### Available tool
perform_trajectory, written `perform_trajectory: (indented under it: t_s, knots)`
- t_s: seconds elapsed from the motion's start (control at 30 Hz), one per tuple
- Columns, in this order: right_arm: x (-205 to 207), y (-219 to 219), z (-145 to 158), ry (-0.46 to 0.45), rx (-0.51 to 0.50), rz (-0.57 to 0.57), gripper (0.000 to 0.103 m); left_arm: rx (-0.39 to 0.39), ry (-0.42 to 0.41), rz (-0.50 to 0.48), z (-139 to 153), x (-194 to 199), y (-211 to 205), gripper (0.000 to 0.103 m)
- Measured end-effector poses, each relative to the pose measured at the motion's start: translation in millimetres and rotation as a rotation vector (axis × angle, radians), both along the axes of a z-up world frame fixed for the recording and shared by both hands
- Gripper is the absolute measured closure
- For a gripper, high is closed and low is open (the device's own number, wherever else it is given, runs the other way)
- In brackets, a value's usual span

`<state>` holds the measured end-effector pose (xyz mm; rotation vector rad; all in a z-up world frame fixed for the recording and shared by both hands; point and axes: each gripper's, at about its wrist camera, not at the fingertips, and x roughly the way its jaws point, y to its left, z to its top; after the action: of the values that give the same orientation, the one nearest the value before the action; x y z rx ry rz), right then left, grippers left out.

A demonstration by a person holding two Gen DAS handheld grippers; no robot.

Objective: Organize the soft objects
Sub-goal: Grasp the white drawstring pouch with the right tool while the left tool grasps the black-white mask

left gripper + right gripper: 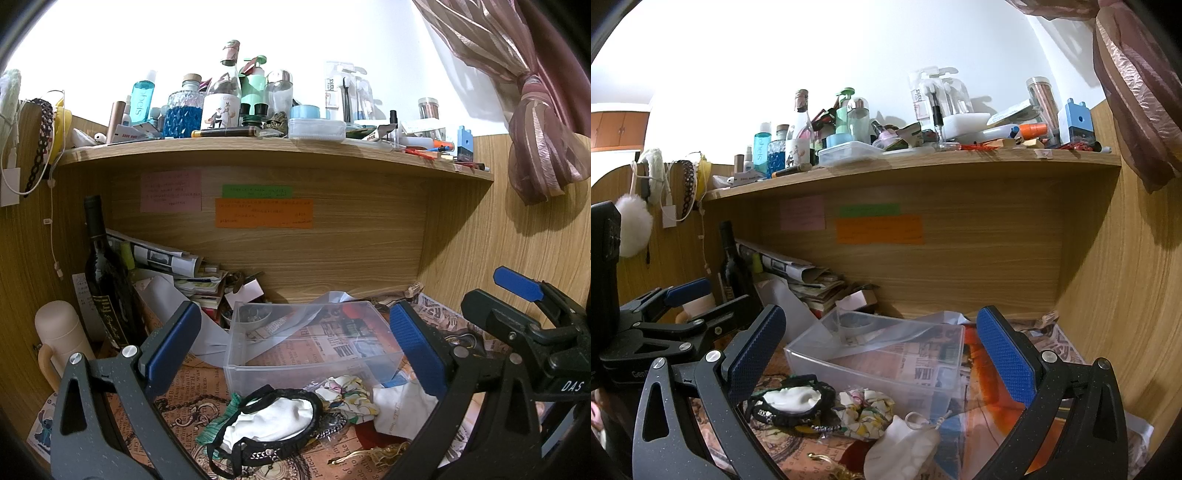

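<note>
A clear plastic bin (pixel 314 347) stands on the newspaper-print desk mat, empty; it also shows in the right wrist view (pixel 879 354). In front of it lies a heap of soft items: a white cloth ringed by black headbands (pixel 273 424) (pixel 792 400), a floral scrunchie (pixel 347 398) (pixel 866 410) and a white drawstring pouch (pixel 399 410) (pixel 905 446). My left gripper (pixel 295 347) is open and empty above the heap. My right gripper (pixel 882 358) is open and empty over the bin's near edge. The right gripper (pixel 524 325) shows at the right in the left wrist view; the left gripper (pixel 676 317) shows at the left in the right wrist view.
A wooden shelf (pixel 258 147) crowded with bottles and jars runs overhead. A dark wine bottle (pixel 103 280), a pink thermos (pixel 62 336) and a stack of papers (pixel 177 266) fill the back left corner. Wooden panels close in the back and right. A curtain (pixel 535 110) hangs at the right.
</note>
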<state>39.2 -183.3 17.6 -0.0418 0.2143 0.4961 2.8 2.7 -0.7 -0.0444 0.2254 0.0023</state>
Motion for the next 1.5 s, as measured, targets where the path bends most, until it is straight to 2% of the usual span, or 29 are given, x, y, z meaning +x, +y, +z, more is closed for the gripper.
perform_trajectory:
  t_s: [0.23,0.4,0.63,0.83,1.0,1.07,1.13,1.2,1.3,1.37,1.5]
  knots:
    - [4,1,-6,0.024,-0.011,-0.008,0.000,-0.002,0.029,-0.006,-7,6,6,0.000]
    - [13,-5,-18,0.081,-0.039,-0.027,0.000,-0.004,0.124,-0.024,-29,19,14,0.000]
    - [32,-19,-48,0.222,-0.083,-0.058,0.000,-0.022,0.277,-0.040,-70,39,25,0.000]
    - [43,-33,-74,0.349,-0.087,-0.059,0.000,-0.035,0.353,-0.043,-98,47,29,0.000]
    - [47,-35,-90,0.424,-0.085,-0.041,0.012,-0.022,0.396,-0.064,-114,49,23,0.002]
    - [49,-34,-94,0.453,-0.083,-0.032,0.020,-0.020,0.417,-0.072,-119,53,21,0.013]
    - [50,-30,-98,0.477,-0.079,-0.017,0.027,-0.023,0.445,-0.082,-125,58,20,0.018]
    - [51,-29,-102,0.494,-0.077,-0.005,0.033,-0.023,0.460,-0.083,-129,62,19,0.019]
    - [53,-26,-105,0.512,-0.078,0.013,0.046,-0.014,0.466,-0.086,-133,66,16,0.021]
    - [55,-24,-108,0.526,-0.080,0.023,0.059,-0.007,0.470,-0.084,-136,68,15,0.023]
    - [57,-22,-110,0.541,-0.070,0.040,0.073,-0.015,0.492,-0.091,-141,71,19,0.032]
